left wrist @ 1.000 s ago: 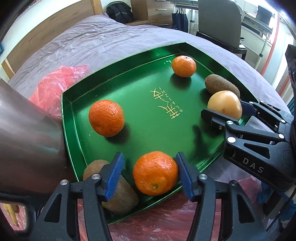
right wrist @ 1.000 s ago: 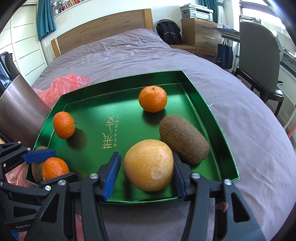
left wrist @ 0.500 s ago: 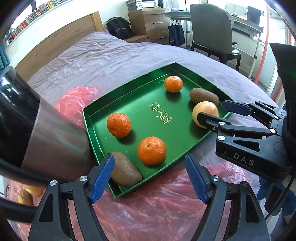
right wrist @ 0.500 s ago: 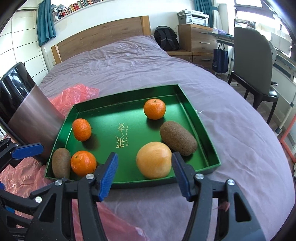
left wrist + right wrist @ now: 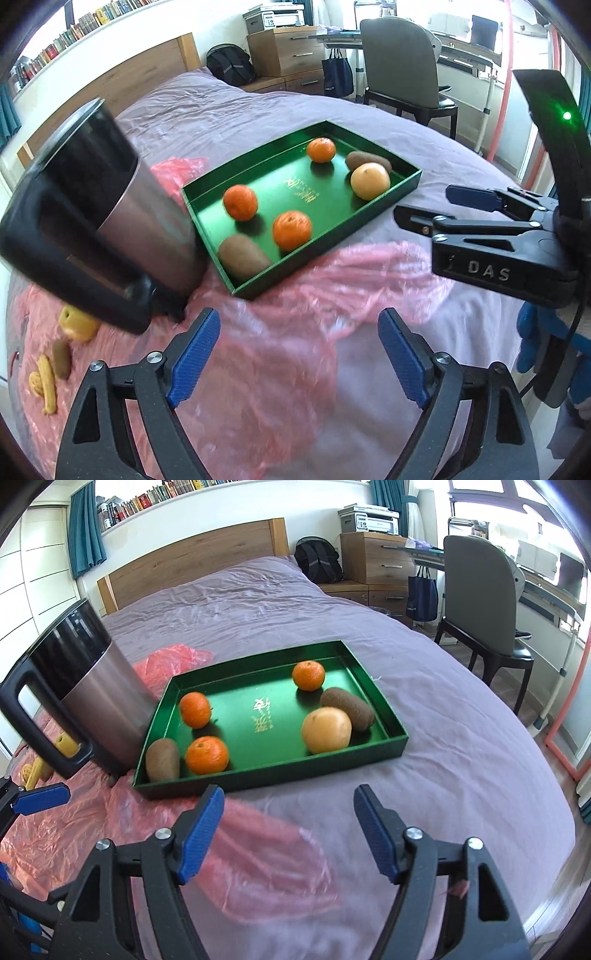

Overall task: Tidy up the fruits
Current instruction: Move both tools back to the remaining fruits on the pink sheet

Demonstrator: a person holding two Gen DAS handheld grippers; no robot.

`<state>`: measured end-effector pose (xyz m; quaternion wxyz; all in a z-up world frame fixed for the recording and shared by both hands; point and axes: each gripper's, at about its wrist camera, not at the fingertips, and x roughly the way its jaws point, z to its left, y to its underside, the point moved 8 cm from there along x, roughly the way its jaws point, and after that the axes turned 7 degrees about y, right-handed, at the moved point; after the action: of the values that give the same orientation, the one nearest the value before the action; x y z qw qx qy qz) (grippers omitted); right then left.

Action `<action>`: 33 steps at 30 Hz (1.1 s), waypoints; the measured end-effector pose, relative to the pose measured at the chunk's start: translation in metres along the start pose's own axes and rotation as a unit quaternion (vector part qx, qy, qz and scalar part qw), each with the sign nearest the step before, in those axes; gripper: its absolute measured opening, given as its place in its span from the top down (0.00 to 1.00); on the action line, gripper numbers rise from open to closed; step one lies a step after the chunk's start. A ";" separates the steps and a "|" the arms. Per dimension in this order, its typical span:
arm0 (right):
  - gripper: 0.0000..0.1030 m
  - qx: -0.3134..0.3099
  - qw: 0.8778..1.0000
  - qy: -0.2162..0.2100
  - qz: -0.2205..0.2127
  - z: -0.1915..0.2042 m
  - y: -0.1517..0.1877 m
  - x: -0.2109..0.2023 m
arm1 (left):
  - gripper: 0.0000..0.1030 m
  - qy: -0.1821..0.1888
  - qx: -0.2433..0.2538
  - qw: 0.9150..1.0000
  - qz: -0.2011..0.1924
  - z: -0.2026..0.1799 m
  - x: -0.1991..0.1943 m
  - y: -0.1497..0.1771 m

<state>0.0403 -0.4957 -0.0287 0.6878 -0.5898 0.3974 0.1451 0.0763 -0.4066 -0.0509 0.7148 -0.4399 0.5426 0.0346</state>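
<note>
A green tray (image 5: 402, 182) (image 5: 273, 779) lies on the bed. It holds three mandarins (image 5: 291, 229) (image 5: 206, 755), two kiwis (image 5: 242, 256) (image 5: 162, 759) and a pale yellow orange (image 5: 370, 181) (image 5: 326, 730). My left gripper (image 5: 299, 354) is open and empty, held above pink plastic in front of the tray. My right gripper (image 5: 288, 829) is open and empty, also pulled back from the tray; it shows from the side in the left wrist view (image 5: 424, 206).
A steel jug with a black handle (image 5: 107, 221) (image 5: 74, 690) stands left of the tray. Pink plastic sheet (image 5: 280, 332) (image 5: 258, 867) covers the near bed. More fruit (image 5: 77, 325) lies at far left. A chair (image 5: 480, 602) stands right.
Both grippers have let go of their fruit, opened wide and drawn back and up from the tray. The mandarin and the yellow orange stay in the tray.
</note>
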 end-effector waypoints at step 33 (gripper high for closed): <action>0.00 -0.087 0.994 -0.059 0.005 0.167 0.093 -0.104 | 0.14 -0.114 -0.130 0.985 -0.018 0.138 -0.121 0.174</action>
<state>-0.0256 -0.2882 -0.0211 0.6558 -0.6357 0.3447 0.2166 0.0378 -0.1565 -0.0530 0.7088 -0.5325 0.4404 0.1417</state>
